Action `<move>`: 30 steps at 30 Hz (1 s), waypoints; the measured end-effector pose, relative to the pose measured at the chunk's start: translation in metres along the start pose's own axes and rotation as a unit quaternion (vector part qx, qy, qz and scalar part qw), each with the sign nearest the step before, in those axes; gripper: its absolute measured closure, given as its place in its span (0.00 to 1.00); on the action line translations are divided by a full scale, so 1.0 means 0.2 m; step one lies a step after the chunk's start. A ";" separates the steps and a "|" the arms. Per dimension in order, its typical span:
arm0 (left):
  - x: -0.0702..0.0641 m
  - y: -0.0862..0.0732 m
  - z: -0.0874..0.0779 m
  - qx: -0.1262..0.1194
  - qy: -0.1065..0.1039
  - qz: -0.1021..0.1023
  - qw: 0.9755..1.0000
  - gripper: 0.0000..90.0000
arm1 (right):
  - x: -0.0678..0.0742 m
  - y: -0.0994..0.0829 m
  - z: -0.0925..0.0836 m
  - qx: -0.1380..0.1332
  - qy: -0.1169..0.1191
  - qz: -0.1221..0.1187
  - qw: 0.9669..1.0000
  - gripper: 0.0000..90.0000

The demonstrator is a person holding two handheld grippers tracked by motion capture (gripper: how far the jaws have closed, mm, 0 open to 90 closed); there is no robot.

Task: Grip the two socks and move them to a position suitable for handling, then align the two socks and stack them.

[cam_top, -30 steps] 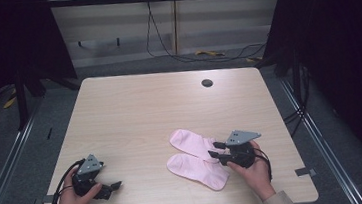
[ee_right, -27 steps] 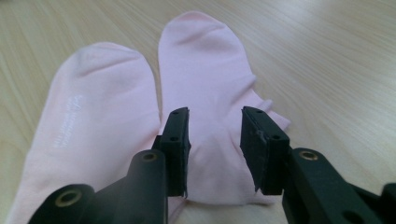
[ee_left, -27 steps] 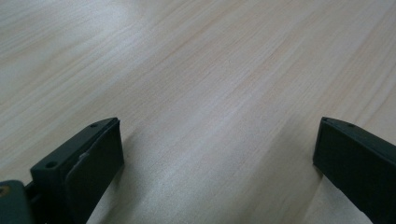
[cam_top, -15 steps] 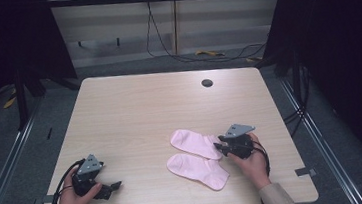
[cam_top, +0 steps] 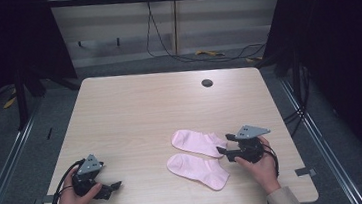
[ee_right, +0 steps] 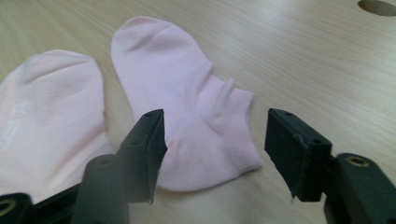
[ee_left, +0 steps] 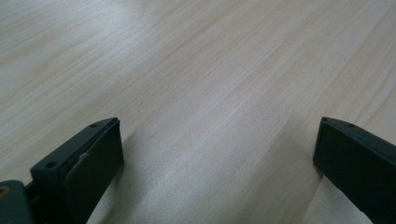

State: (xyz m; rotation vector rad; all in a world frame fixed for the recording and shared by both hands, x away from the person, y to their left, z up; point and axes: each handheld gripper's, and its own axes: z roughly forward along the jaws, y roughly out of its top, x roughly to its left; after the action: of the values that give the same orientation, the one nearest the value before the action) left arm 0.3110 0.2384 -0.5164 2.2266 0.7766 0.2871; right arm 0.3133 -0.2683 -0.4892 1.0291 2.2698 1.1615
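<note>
Two pink socks lie side by side on the wooden table (cam_top: 135,116): a far sock (cam_top: 197,141) (ee_right: 187,88) and a near sock (cam_top: 197,164) (ee_right: 46,116). My right gripper (cam_top: 225,144) (ee_right: 215,126) sits at the far sock's cuff end, held by a hand. Its jaws have just been opening. The cuff lies between them and the pads do not press on it. My left gripper (cam_top: 108,177) (ee_left: 219,130) rests near the table's front left corner, open over bare wood.
A dark round hole (cam_top: 207,83) (ee_right: 376,5) sits in the table near its far edge. The table's front edge runs just below both hands. Cables trail on the floor behind the table, and dark frame posts stand at both sides.
The right gripper's jaws stand wider apart than before, with the sock's cuff loose between them. The left hand and gripper have not moved.
</note>
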 end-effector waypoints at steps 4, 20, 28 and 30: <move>0.00 0.00 0.00 0.000 0.000 0.000 1.000 0.01 | 0.04 -0.01 -0.01 0.004 0.012 -0.010 1.000 0.35; 0.00 0.01 0.01 0.001 -0.001 0.000 1.000 0.00 | 0.08 -0.03 -0.02 0.020 0.024 -0.022 0.999 0.29; 0.00 0.01 0.01 0.001 0.001 -0.005 1.000 0.00 | 0.10 -0.03 -0.03 0.022 0.030 -0.024 0.999 0.29; 0.00 0.02 0.02 0.005 0.004 -0.010 1.000 0.00 | 0.10 -0.04 -0.04 0.021 0.032 -0.023 0.999 0.29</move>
State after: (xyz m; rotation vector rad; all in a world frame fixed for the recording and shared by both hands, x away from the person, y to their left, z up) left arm 0.3131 0.2341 -0.5159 2.2271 0.8069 0.2832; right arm 0.2922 -0.2602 -0.4908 0.9615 2.3636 1.1489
